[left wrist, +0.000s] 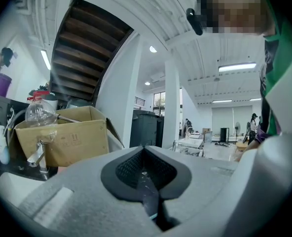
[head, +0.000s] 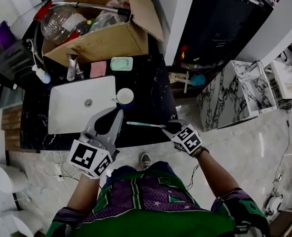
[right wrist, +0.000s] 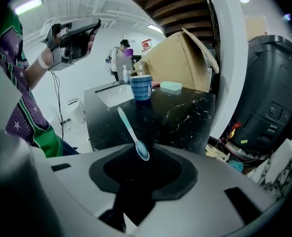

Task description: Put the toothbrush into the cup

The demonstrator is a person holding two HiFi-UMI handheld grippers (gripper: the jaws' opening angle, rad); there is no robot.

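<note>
A light teal toothbrush (head: 145, 125) hangs level over the front edge of the black marble counter (head: 151, 93). My right gripper (head: 171, 127) is shut on its right end. In the right gripper view the toothbrush (right wrist: 131, 132) sticks out from the right gripper (right wrist: 146, 163) toward the blue striped cup (right wrist: 141, 87). The cup (head: 125, 96) stands upright by the sink's right edge, a short way beyond the brush's free end. My left gripper (head: 117, 113) hovers just in front of the cup, raised, shut with nothing in it. The left gripper (left wrist: 145, 176) shows its pads pressed together.
A white sink (head: 69, 107) fills the counter's left part, with a faucet (head: 72, 67) behind it. A large open cardboard box (head: 104, 38) sits at the back, a green soap dish (head: 122, 63) and a pink block (head: 97, 69) in front of it. A black bin (right wrist: 276, 98) stands right of the counter.
</note>
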